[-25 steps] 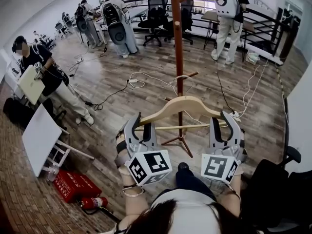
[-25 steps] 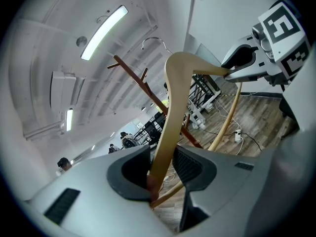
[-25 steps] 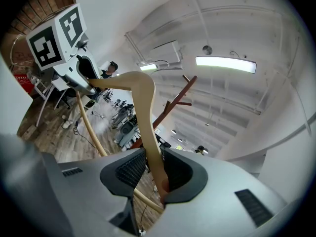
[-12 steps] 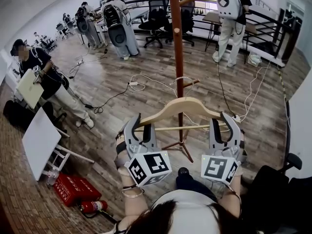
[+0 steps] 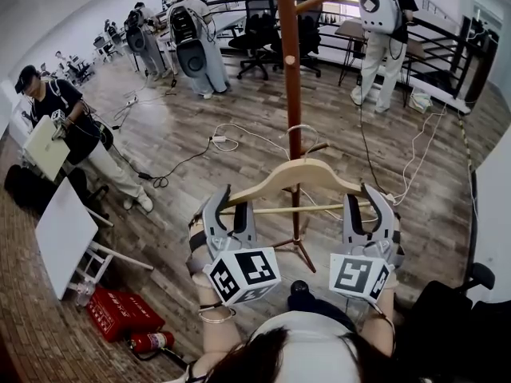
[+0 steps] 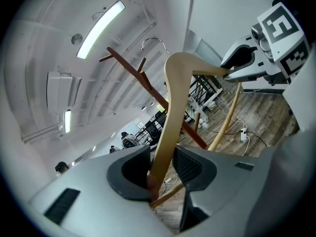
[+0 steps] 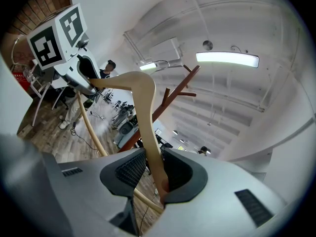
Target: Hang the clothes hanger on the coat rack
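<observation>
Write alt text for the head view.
The left gripper and right gripper hold a wooden clothes hanger by its ends before a wooden coat rack, hook close to it. People, office chairs and cables occupy the wood floor behind.

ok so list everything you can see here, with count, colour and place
clothes hanger: one, pale wood, held between both grippers
coat rack: one, red-brown wood, behind the hanger
office chairs: two, black, behind the rack
fire extinguisher: one, red, on floor, lower left
case: one, red, beside the extinguisher
board: one, white, tilted at left
cables: several, white and black, on floor
people: at least five, dark and light clothes, room's edges
left gripper: one, grey, shut on hanger's left end
right gripper: one, grey, shut on hanger's right end
</observation>
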Demonstrator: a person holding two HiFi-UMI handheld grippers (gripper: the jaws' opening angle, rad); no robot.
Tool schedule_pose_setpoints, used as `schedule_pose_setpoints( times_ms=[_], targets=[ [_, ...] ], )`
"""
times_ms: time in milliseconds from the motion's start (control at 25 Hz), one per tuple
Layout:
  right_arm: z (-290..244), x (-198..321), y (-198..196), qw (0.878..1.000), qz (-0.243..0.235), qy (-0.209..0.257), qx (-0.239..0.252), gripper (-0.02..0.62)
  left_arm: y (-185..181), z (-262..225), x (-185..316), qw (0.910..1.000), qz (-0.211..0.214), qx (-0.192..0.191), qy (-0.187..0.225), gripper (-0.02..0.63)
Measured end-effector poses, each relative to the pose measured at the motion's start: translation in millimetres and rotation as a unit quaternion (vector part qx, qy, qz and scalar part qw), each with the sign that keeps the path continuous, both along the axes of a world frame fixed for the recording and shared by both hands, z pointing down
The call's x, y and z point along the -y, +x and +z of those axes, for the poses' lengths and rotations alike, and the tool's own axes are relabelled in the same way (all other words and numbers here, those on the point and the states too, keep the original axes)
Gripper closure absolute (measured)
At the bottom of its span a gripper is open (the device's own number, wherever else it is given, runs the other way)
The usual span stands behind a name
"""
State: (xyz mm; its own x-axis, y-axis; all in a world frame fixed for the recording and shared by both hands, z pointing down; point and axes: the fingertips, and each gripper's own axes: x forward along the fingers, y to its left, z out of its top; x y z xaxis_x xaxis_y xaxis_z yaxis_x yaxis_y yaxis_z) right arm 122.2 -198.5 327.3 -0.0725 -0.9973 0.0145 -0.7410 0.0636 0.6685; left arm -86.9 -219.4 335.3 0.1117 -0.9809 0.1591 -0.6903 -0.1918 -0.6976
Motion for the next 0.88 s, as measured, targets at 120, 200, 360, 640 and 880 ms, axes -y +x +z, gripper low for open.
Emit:
schedule_pose_setpoints(
  times_ms=[120, 200, 360, 640, 880],
  targets=[
    [-1, 13, 1, 1.000, 0.000, 0.001, 0.002, 0.468, 1, 0, 12, 1.0000, -0.001, 0.001, 0.001, 0.463],
    [3, 20, 0, 1.000, -0.005, -0.002, 0.002, 0.468, 1, 0, 18, 1.0000, -0.003, 0.002, 0.001, 0.463],
    [1, 35, 1, 1.000, -0.007, -0.001, 0.001, 0.468, 1, -1, 32, 1.0000, -0.006, 0.001, 0.001, 0.463],
    [-3, 58, 4, 1.000, -0.007, 0.001, 0.002, 0.468, 3, -3, 55, 1.0000, -0.006, 0.002, 0.002, 0.463],
    [-5, 72, 7, 1.000, -0.006, 0.004, 0.004, 0.468, 7, -8, 69, 1.0000, -0.003, 0.002, 0.005, 0.463]
  ],
)
